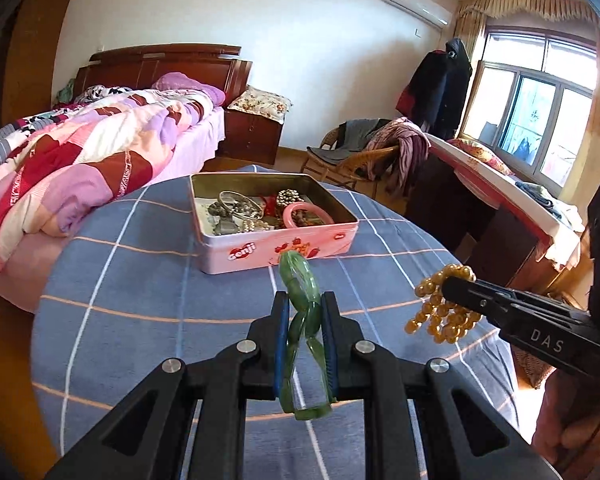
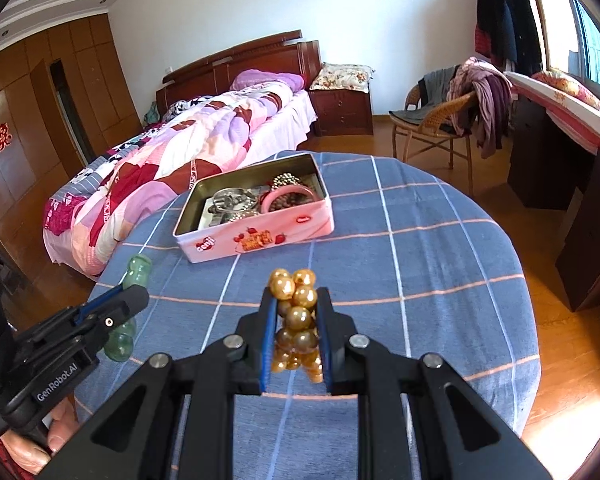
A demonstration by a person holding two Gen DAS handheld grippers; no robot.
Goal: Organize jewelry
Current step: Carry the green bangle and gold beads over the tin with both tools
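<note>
A pink open tin [image 1: 260, 250] [image 2: 220, 242] holding several pieces of jewelry stands on the blue checked table. In the left wrist view my left gripper [image 1: 305, 300] is shut on a green bangle [image 1: 300, 276], held upright just short of the tin. The right wrist view has that bangle [image 2: 138, 270] and my left gripper [image 2: 134, 294] at the left. My right gripper [image 2: 296, 294] is shut on a bunched string of gold beads [image 2: 296, 314], above the cloth in front of the tin. From the left wrist view the gold beads [image 1: 440, 312] hang at the right from my right gripper [image 1: 448, 282].
A bed with a pink patchwork quilt [image 2: 172, 168] lies left of the table. A wicker chair with clothes [image 2: 452, 120] and a dark desk [image 2: 572, 168] stand at the right. The blue cloth [image 2: 420, 260] around the tin is bare. A hand [image 2: 28, 448] grips the left tool.
</note>
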